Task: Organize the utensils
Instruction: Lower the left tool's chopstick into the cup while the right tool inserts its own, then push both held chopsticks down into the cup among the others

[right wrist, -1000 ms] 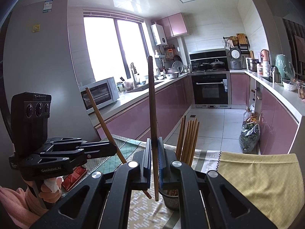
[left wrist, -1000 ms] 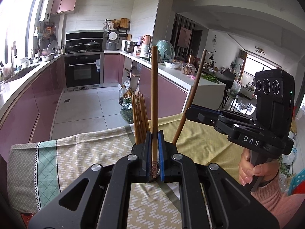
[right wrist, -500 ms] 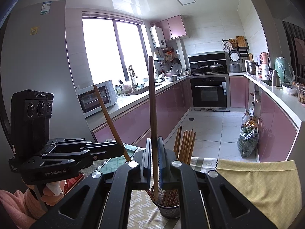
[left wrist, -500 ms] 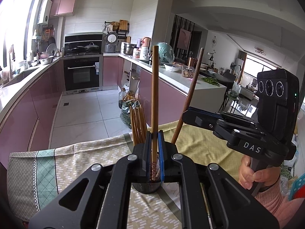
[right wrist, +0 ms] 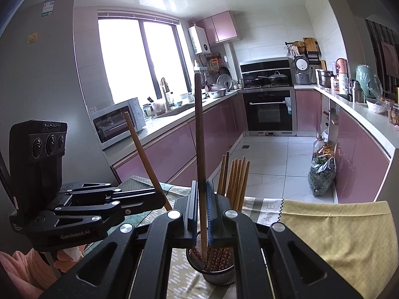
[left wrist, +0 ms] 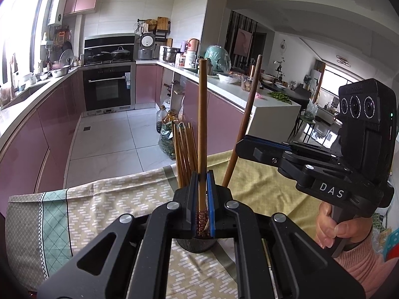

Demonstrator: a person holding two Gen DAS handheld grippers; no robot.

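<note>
A light brown wooden chopstick (left wrist: 201, 129) is clamped upright between the jaws of the left gripper (left wrist: 203, 200) at the lower centre of the left wrist view, its tip just above the dark wire-mesh holder (left wrist: 195, 243). A darker brown chopstick (right wrist: 200, 154) is clamped between the jaws of the right gripper (right wrist: 202, 208) in the right wrist view, its tip reaching down into the holder (right wrist: 217, 264). Only that view shows the holder's open mouth and the red patterned ends inside. A bundle of wooden chopsticks (left wrist: 184, 153) stands in the holder. "DAS" is read on the right gripper at right of the left view; "GenRobot.AI" is read on the left gripper at lower left of the right view. The counter is covered by a patterned green and yellow cloth (left wrist: 99, 206).
</note>
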